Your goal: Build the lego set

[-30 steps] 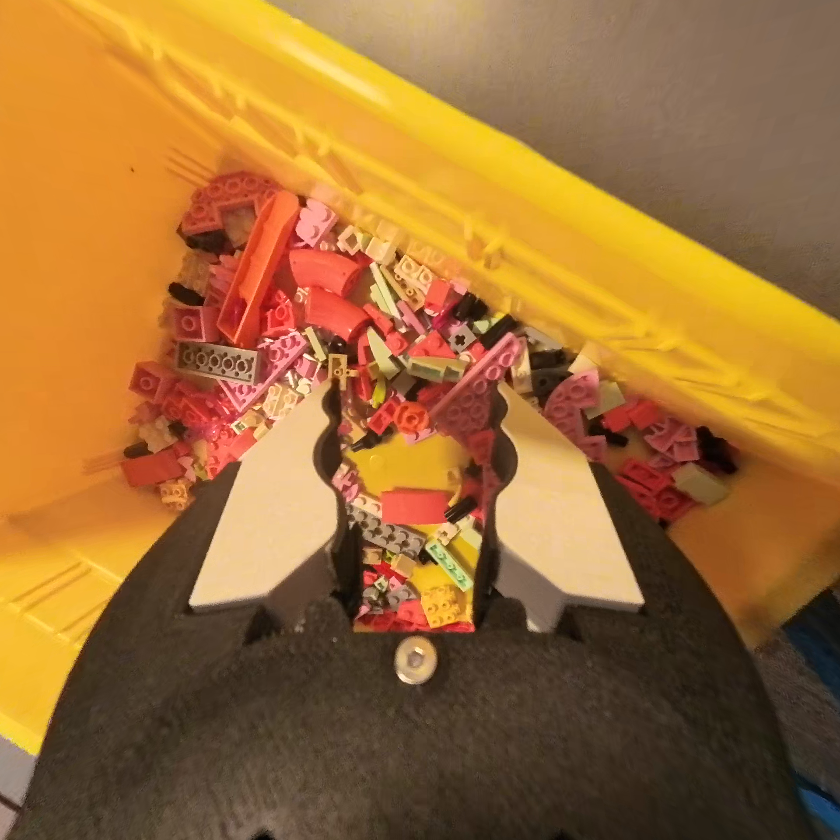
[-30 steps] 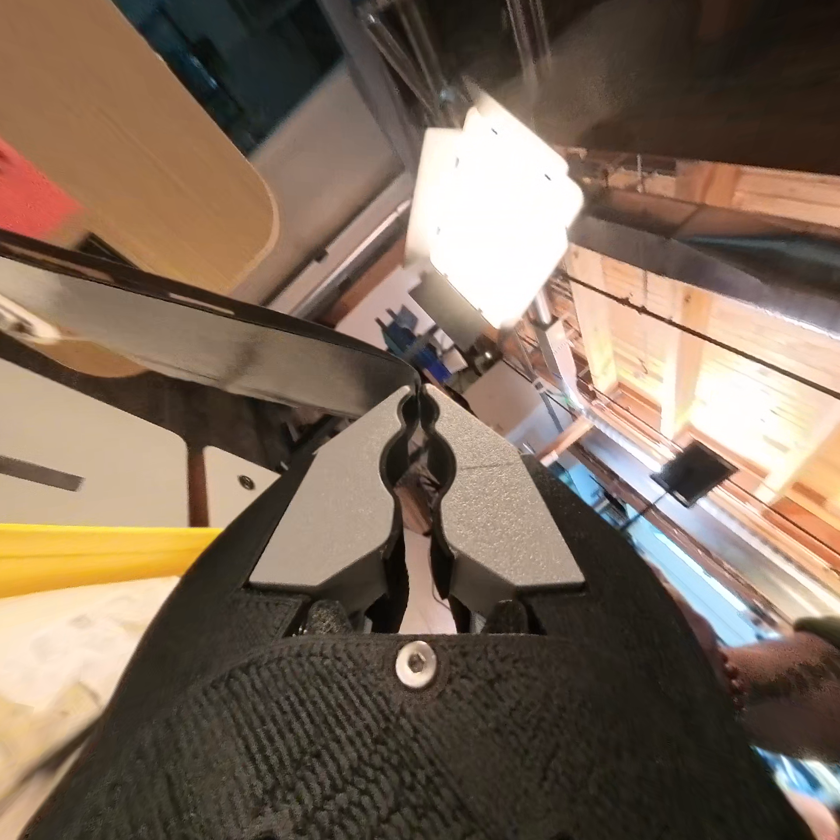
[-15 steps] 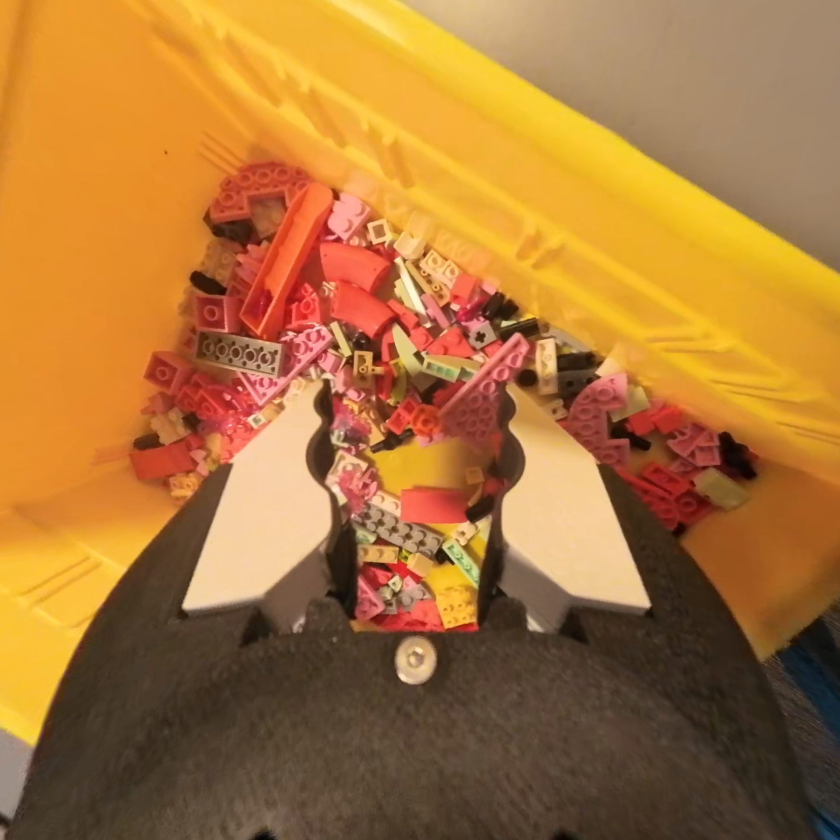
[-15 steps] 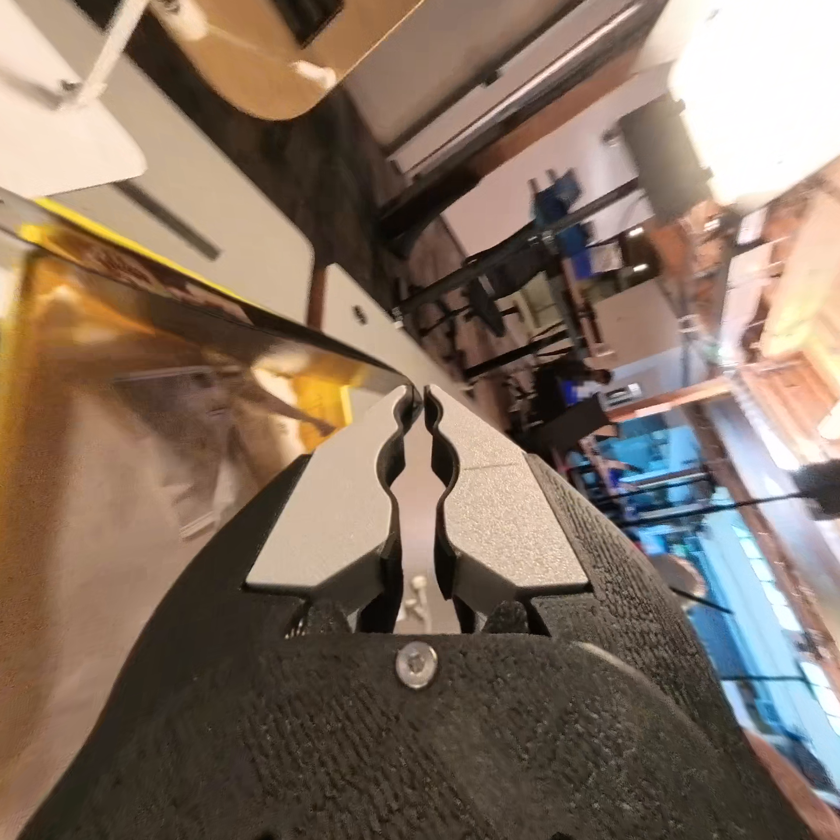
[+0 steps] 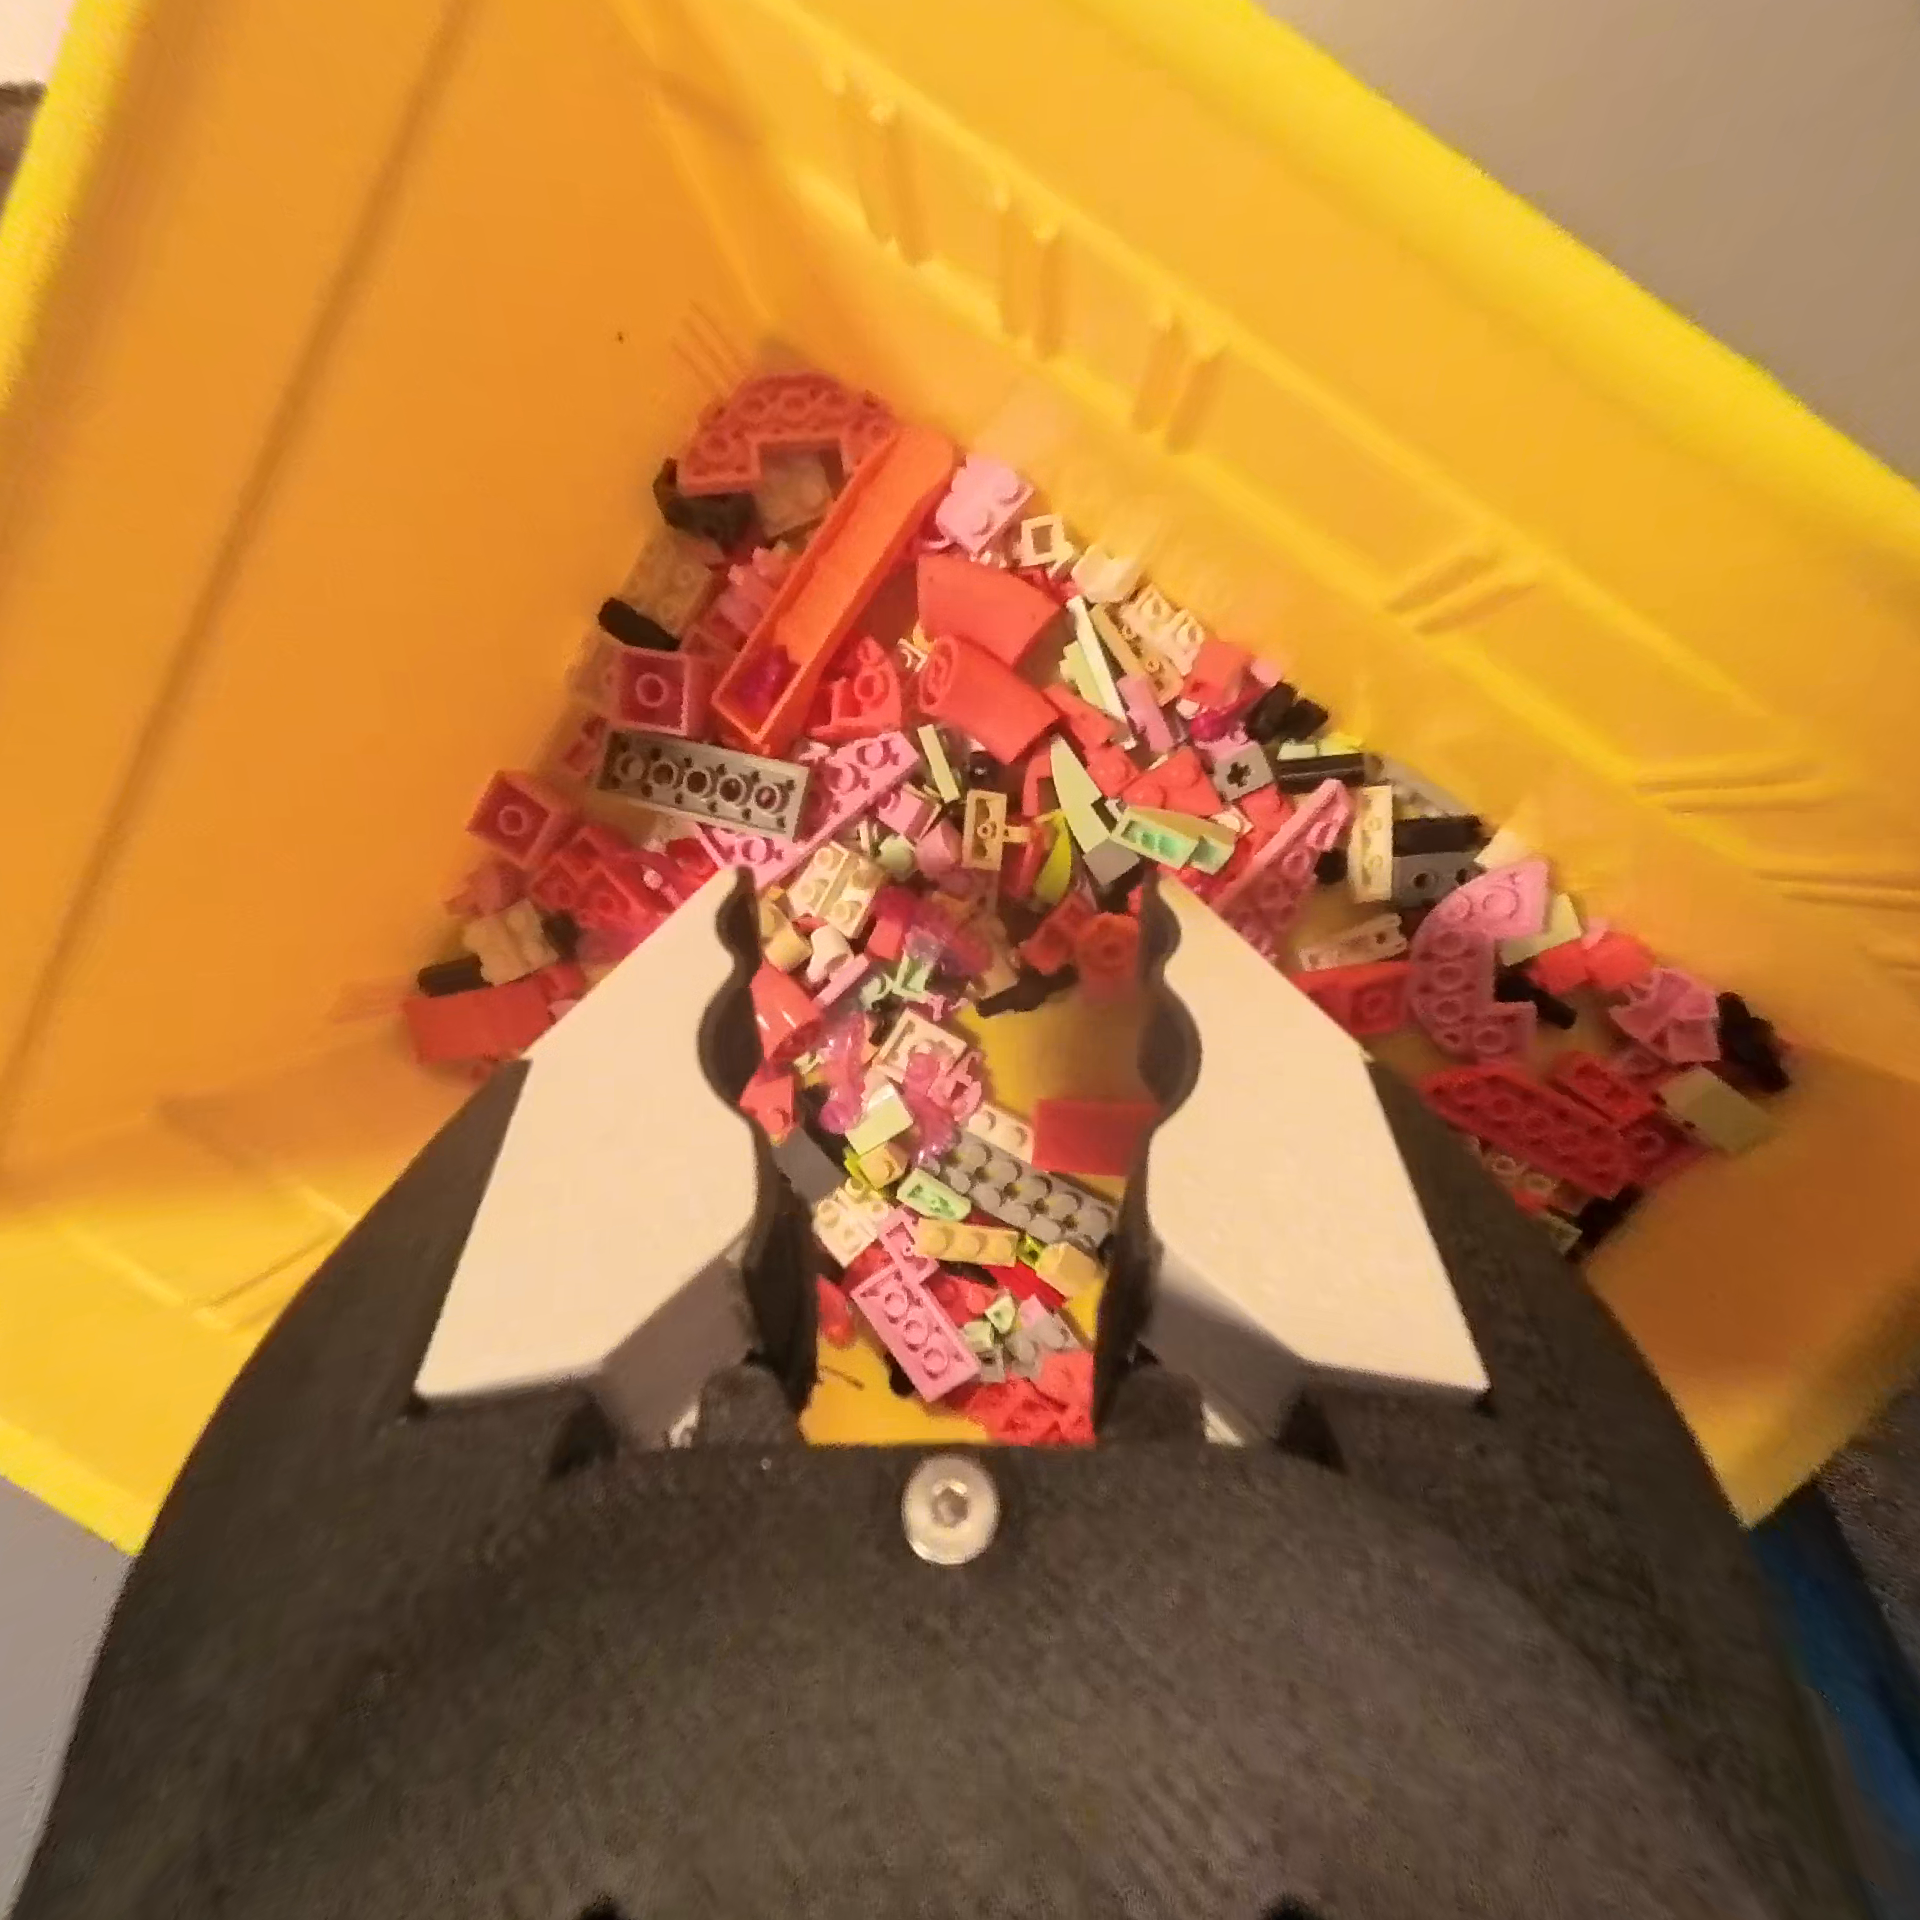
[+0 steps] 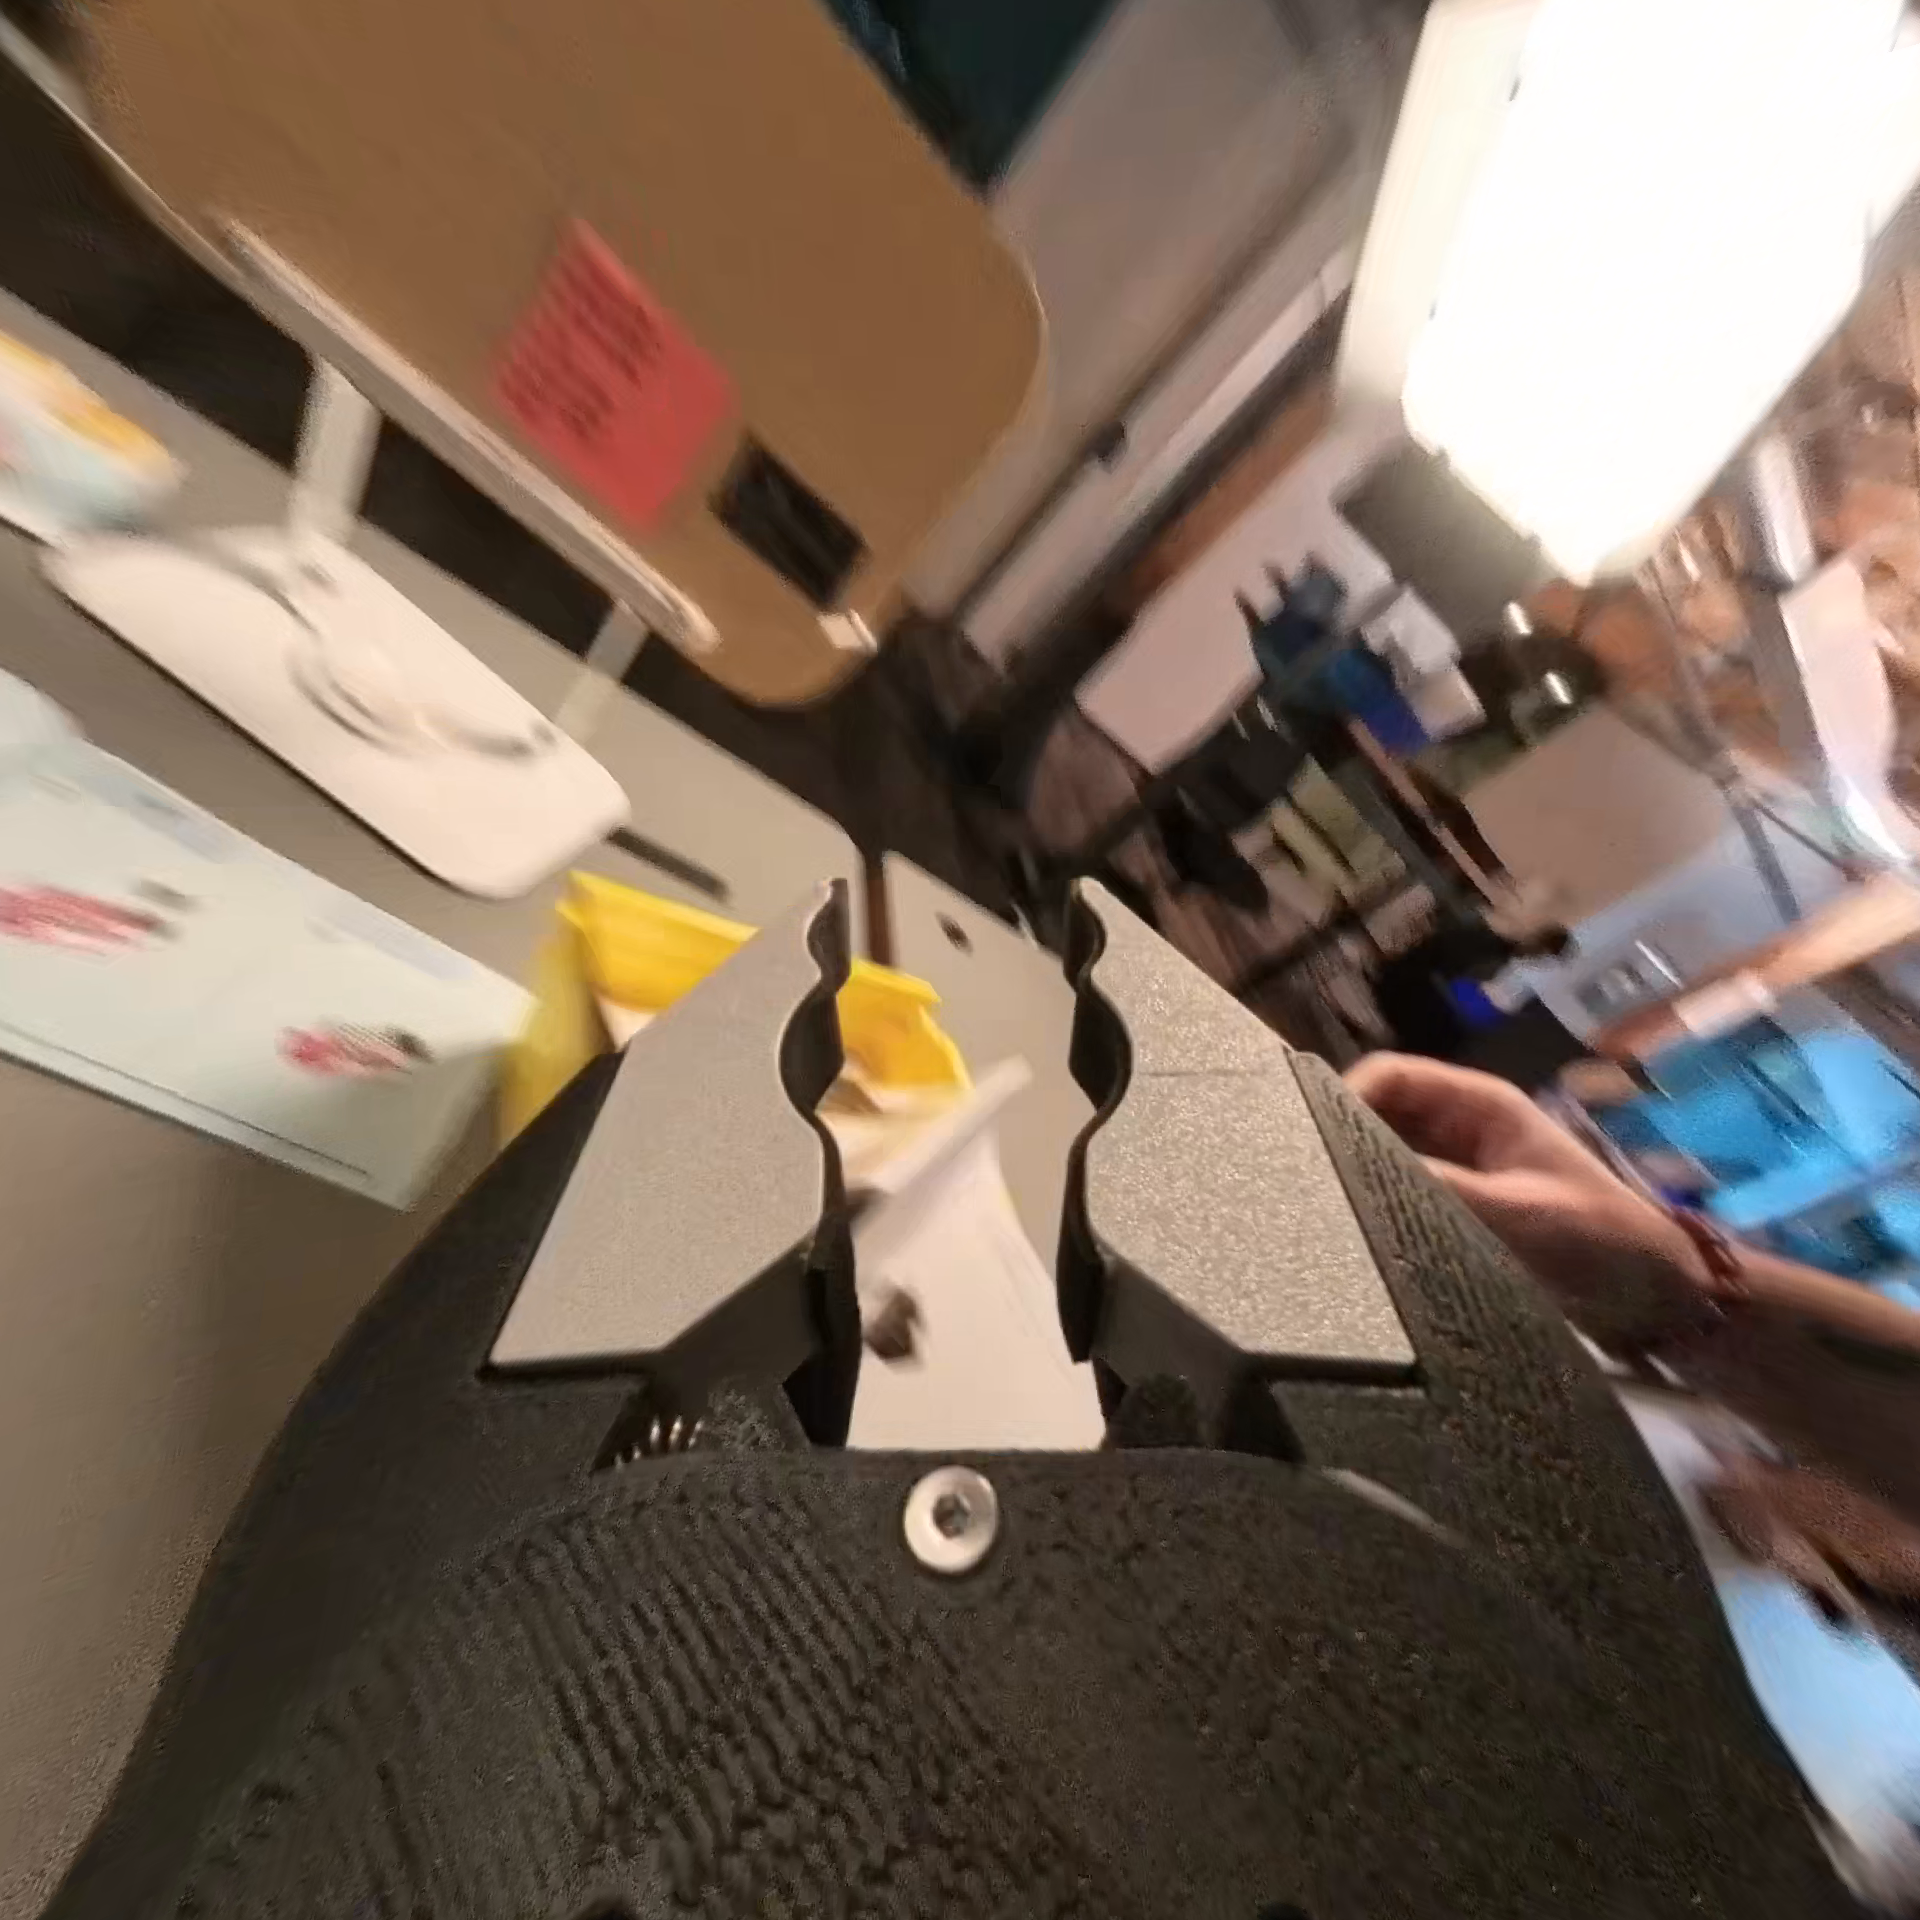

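Note:
In the left wrist view my left gripper (image 5: pixel 940 894) is open and empty. It hangs inside a yellow bin (image 5: pixel 312 520), just above a heap of small toy bricks (image 5: pixel 935 748) in red, pink, tan, grey and black. A long orange brick (image 5: pixel 842 603) and a grey plate with holes (image 5: pixel 701 795) lie at the far left of the heap. In the right wrist view my right gripper (image 6: pixel 961 904) is open with nothing between its fingers. It is in the air over a grey table (image 6: pixel 208 1247), pointing at a small yellow container (image 6: pixel 644 956). The view is blurred.
A white box (image 6: pixel 208 997) lies on the table at the left. A white monitor stand (image 6: pixel 343 717) and a tan board (image 6: pixel 520 260) stand behind it. A person's hand (image 6: pixel 1507 1153) shows at the right. Shelves and a bright lamp (image 6: pixel 1662 260) fill the background. The gap from one gripper's tips to the other's is roughly 55 cm. My left tips are roughly 6 cm from the long orange brick (image 5: pixel 842 603).
My right gripper has opened from shut and swung round fast, from pointing up at the ceiling to facing the table. My left gripper has opened a little wider and sunk closer to the bricks.

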Motion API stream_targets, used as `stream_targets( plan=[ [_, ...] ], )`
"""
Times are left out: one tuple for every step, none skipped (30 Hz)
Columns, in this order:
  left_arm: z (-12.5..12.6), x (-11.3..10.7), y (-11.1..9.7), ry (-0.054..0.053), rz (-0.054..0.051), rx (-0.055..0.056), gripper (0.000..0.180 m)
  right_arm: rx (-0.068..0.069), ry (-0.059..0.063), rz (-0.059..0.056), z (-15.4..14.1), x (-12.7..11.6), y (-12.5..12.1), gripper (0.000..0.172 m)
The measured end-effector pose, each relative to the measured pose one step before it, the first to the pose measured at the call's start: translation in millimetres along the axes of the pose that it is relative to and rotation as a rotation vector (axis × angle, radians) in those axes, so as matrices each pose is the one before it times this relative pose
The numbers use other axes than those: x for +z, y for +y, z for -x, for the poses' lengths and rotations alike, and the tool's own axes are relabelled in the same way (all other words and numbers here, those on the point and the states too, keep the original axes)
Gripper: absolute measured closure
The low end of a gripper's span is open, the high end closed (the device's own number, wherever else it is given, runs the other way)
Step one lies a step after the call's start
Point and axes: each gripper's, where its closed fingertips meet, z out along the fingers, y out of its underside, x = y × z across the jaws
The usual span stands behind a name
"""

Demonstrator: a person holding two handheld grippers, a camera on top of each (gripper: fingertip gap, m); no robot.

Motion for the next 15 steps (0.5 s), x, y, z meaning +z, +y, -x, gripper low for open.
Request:
stream_targets(
  plan=[
    [0.07, 0.83, -1.16, 0.0067, -0.004, 0.003, 0.108, 0.0372, -0.0755, -0.1009, 24.9, -7.22, -21.57, 0.133],
    [-1.06, 1.25, -1.27, 0.0122, -0.003, 0.0037, 0.109, 0.0465, -0.0927, -0.0873, 29.87, -3.11, -17.82, 0.135],
    [-3.05, 1.52, -1.53, 0.0227, -0.0045, 0.0034, 0.109, 0.045, -0.0868, -0.0666, 30.09, 1.27, -11.72, 0.135],
    [-3.34, 1.64, -1.57, 0.0228, -0.0044, 0.0019, 0.109, 0.034, -0.0645, -0.0537, 27.21, 4.83, -5.84, 0.135],
    [-1.94, 1.46, -0.67, 0.0142, 0.0001, 0.0029, 0.109, 0.0232, -0.043, -0.0465, 23.72, 6.73, -0.93, 0.135],
    [-1.0, 1.3, -0.11, 0.0053, 0.0022, 0.0072, 0.11, 0.0205, -0.0322, -0.0489, 21.63, 7.51, 2.15, 0.136],
    [0.0, 0.77, -0.79, -0.0015, -0.0029, 0.0094, 0.111, 0.0234, -0.0237, -0.0555, 19.5, 7.12, 4.16, 0.137],
    [0.68, 0.54, -1.39, -0.0049, -0.0074, 0.0052, 0.114, 0.0231, -0.0048, -0.049, 15.18, 6.2, 7.42, 0.138],
    [-0.22, 0.37, -2.37, 0.0013, -0.0134, 0.0016, 0.118, 0.0154, 0.0057, -0.0381, 11.84, 4.73, 10.16, 0.14],
    [-1.24, 0.85, -3.11, 0.0082, -0.0185, -0.0034, 0.121, 0.0043, 0.0073, -0.0245, 9.99, 3.24, 11.97, 0.141],
    [-0.51, 1.38, -3.25, 0.0053, -0.0185, -0.0064, 0.125, -0.008, 0.0149, -0.0063, 7.29, 1.58, 12.94, 0.143],
    [-0.5, 1.78, -2.45, 0.0054, -0.0124, -0.0048, 0.128, -0.014, 0.0134, -0.0001, 6.48, 0.24, 12.2, 0.143],
    [-0.21, 2.0, -1.74, 0.0025, -0.0082, -0.0008, 0.13, -0.015, 0.0041, 0.0003, 7.38, -0.91, 11.33, 0.143],
    [0.17, 2.06, -1.16, 0.0005, -0.0043, 0.0033, 0.132, -0.025, -0.0124, 0.0087, 8.38, -0.63, 9.76, 0.144],
    [-0.2, 2.01, -0.38, 0.0023, 0.0017, 0.0057, 0.134, -0.0352, -0.0242, 0.0167, 6.98, 0.69, 4.99, 0.148]
  ],
)
